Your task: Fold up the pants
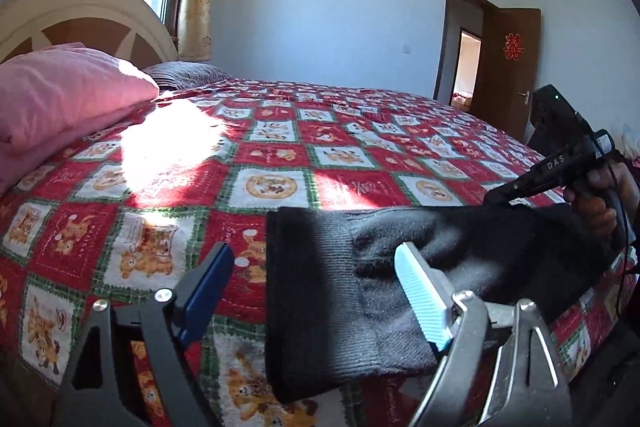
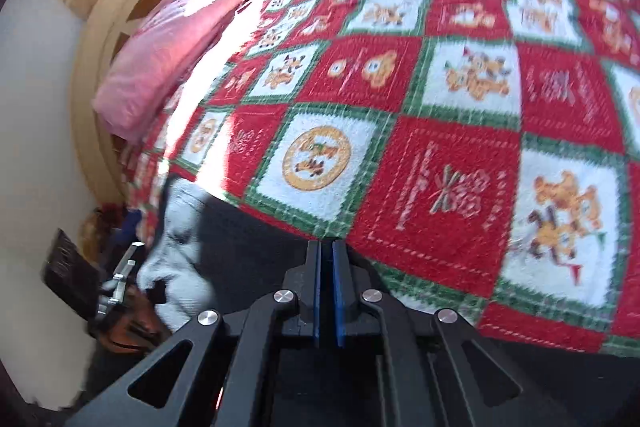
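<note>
Left gripper (image 1: 316, 291), lower centre of frame, fingers spread wide with the black pants (image 1: 360, 291) lying between them on the checkered bedspread (image 1: 280, 155); right gripper (image 2: 329, 283) pressed together, pants dark at lower left.

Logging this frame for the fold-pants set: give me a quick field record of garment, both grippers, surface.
garment: black pants, ribbed cuff toward the camera, lying on the bed
left gripper: open, fingers either side of the cuff
right gripper: fingers nearly together; whether cloth is pinched is unclear
surface: red, white and green checked bedspread
also present: pink pillow
</note>
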